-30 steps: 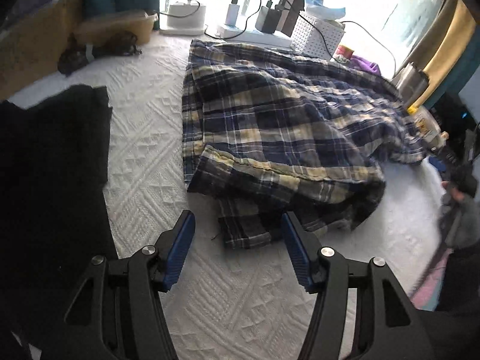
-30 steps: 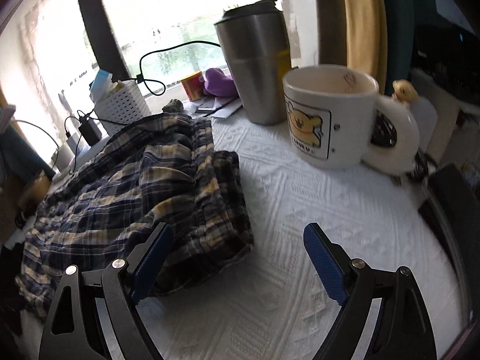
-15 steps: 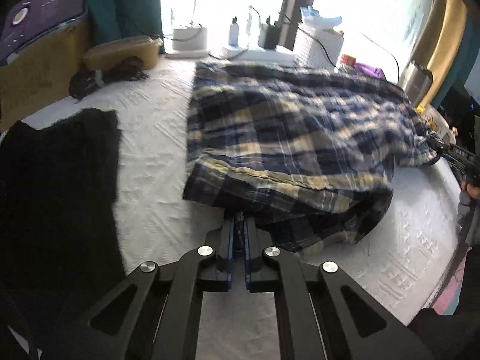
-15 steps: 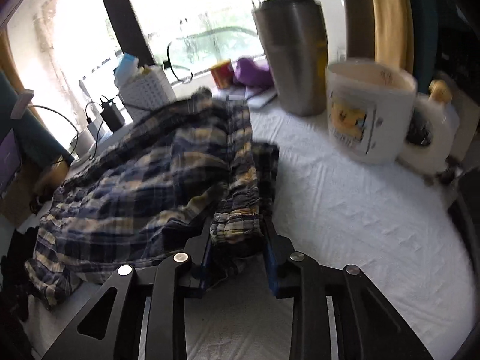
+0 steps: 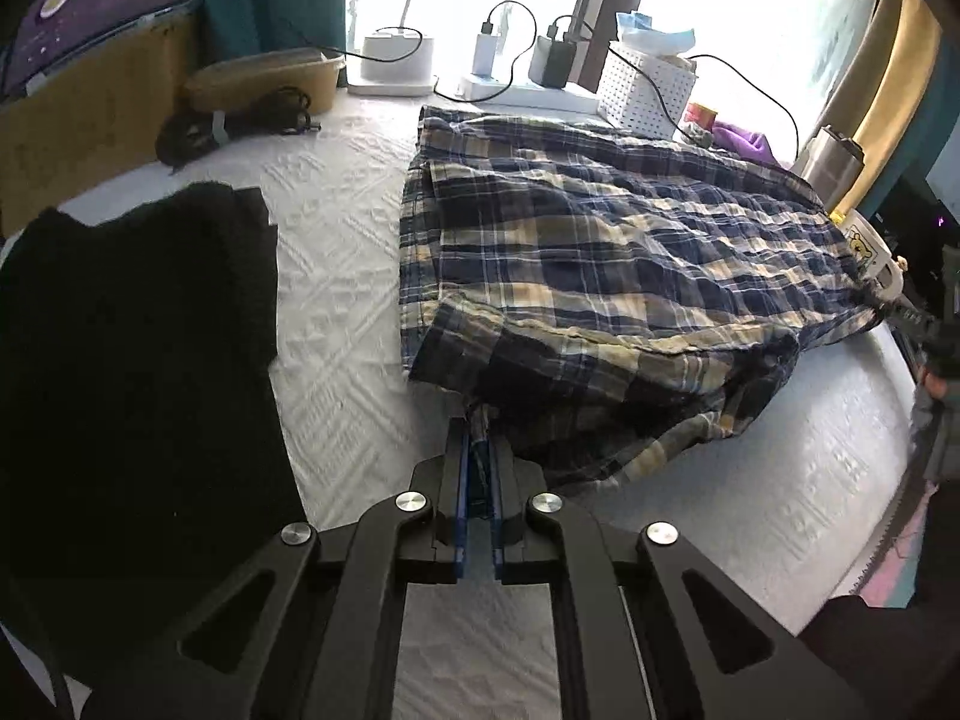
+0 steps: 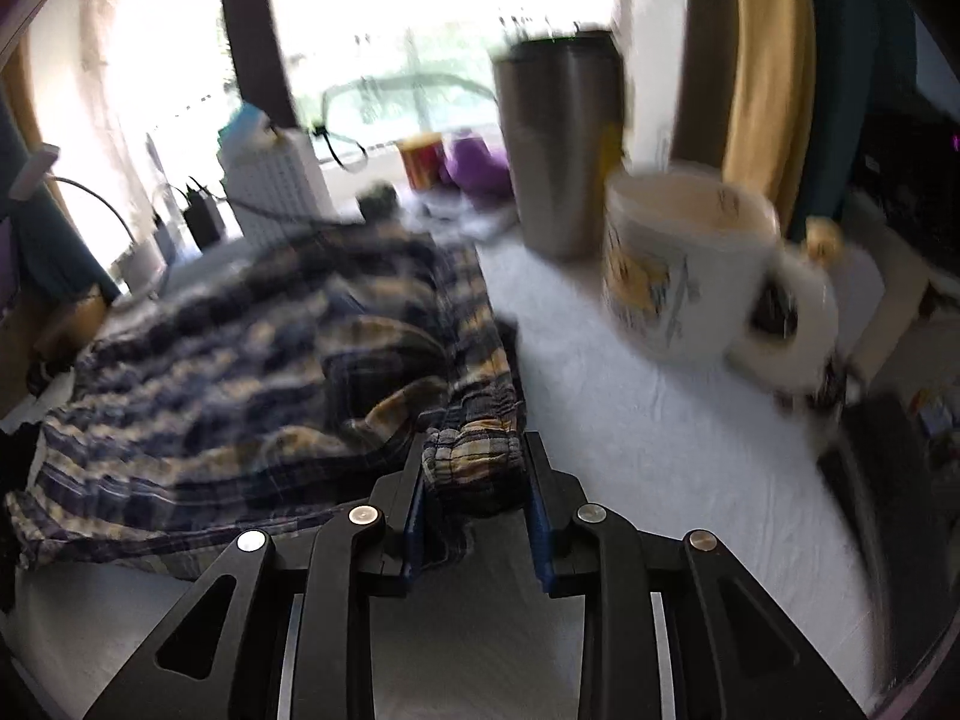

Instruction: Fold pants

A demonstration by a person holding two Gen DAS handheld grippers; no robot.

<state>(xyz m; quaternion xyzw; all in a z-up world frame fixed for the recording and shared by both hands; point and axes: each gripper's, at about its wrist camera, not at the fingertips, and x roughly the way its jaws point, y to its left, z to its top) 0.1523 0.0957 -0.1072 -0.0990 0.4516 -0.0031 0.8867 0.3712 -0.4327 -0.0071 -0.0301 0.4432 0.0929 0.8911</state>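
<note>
The blue and yellow plaid pants (image 5: 600, 264) lie folded over on the white quilted surface (image 5: 336, 300). My left gripper (image 5: 477, 426) is shut on the near hem edge of the pants. My right gripper (image 6: 474, 456) is shut on the bunched elastic waistband of the pants (image 6: 252, 372), lifted a little off the surface. The right gripper also shows in the left wrist view (image 5: 900, 312) at the far right end of the pants.
A black garment (image 5: 132, 348) lies to the left. A white bear mug (image 6: 690, 276) and a steel tumbler (image 6: 564, 150) stand right of the pants. A white basket (image 5: 648, 90), chargers and cables (image 5: 516, 48) line the window sill.
Both grippers went from open to shut on the pants. They have since lifted and pulled the cloth a little; the right view is blurred by motion.
</note>
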